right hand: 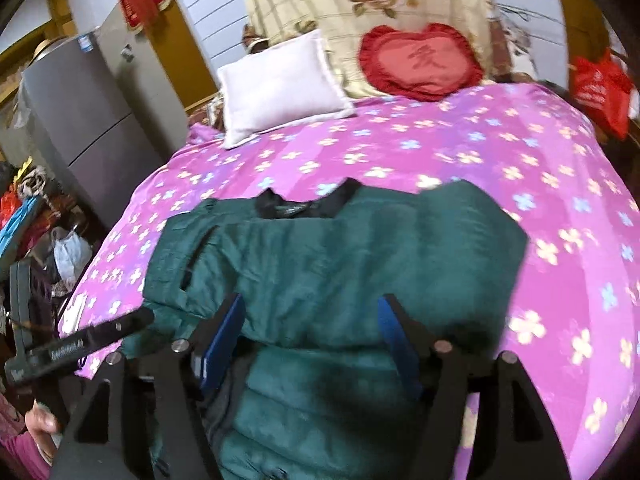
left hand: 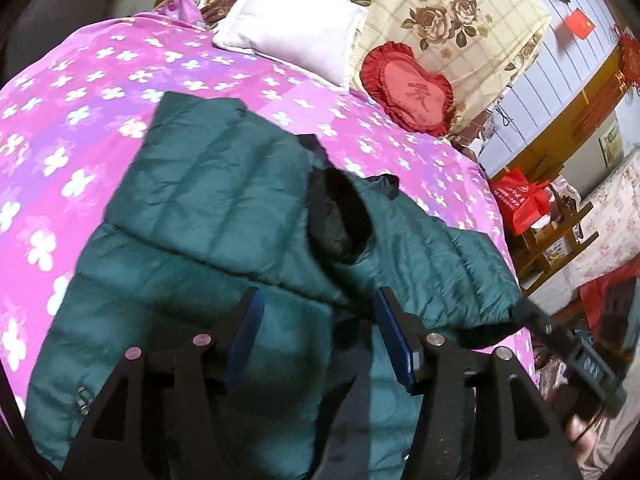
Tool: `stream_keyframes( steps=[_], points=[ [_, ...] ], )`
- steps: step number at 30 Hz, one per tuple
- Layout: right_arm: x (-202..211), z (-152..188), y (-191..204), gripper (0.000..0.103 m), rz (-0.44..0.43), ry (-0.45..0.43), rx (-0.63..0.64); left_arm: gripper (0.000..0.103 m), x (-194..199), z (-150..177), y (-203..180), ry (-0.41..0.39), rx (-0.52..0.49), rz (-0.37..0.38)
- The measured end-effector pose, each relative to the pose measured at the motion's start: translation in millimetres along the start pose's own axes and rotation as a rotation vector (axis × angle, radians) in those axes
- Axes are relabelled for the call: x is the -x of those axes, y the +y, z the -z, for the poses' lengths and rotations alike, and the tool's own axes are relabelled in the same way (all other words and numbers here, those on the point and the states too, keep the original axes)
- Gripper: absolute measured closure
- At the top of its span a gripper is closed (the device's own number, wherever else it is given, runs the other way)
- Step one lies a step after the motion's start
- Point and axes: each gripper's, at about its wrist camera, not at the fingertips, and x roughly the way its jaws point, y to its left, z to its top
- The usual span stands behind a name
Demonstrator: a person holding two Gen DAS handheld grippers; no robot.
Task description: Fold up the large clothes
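Bed (left hand: 100, 92) first, filling both views under a pink-purple cover scattered with pale flowers. Propped at its head is a cream quilt printed with roses (left hand: 440, 20), tall behind everything. Spread over the near half of the bed is the green quilted jacket (left hand: 208, 184), the thing to fold: in the left wrist view one panel lies turned over the body, and a sleeve runs off toward the right edge of the bed. In the right wrist view the jacket (right hand: 340, 248) lies flat, its black collar (right hand: 308, 202) at the far side, pointing to the pillows.

Beside the bed in the right wrist view, a grey cabinet (right hand: 92, 120). Against the quilt, a white pillow (left hand: 292, 20) and, just beside it, a red heart-shaped cushion (left hand: 412, 92). Off the bed's right side, a red bag (left hand: 520, 200).

Now the tools. The left gripper (left hand: 320, 332) hangs over the jacket, jaws spread wide, blue pads apart, nothing between them but the cloth below. The right gripper (right hand: 312, 340) sits likewise above the jacket's near part, jaws wide apart and gripping nothing. Whether either one touches the fabric, I cannot tell.
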Motion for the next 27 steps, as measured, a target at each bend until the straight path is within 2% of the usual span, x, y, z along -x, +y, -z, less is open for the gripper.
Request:
stream_keyframes(
  steps=[6,11,12,13,14,16,19,22,27],
  points=[
    [18,5,-21,0.031,0.028,-0.024,-0.010,0.056,-39,-13,-20,0.056,-0.006,-0.050],
    [29,10,-28,0.031,0.042,-0.043,-0.016,0.057,-60,-15,-24,0.076,0.011,-0.040],
    [32,9,-30,0.031,0.045,-0.051,-0.013,0.060,-61,-14,-25,0.069,-0.005,-0.040],
    [33,9,-30,0.030,0.051,-0.057,-0.011,0.080,-62,-14,-28,0.057,-0.031,-0.042],
    [34,8,-31,0.030,0.061,-0.062,-0.011,0.090,-63,-15,-31,0.049,-0.069,-0.054],
    [33,7,-33,0.029,0.069,-0.061,-0.021,0.095,-57,-17,-36,0.021,-0.118,-0.060],
    [27,6,-37,0.029,0.077,-0.058,-0.046,0.098,-38,-25,-39,-0.048,-0.174,-0.079],
    [15,1,-40,0.029,0.089,-0.061,-0.071,0.098,-15,-41,-32,-0.129,-0.231,-0.132],
    [-24,-10,-29,0.029,0.092,-0.025,-0.061,0.098,2,-58,-2,-0.183,-0.248,-0.228]
  ],
)
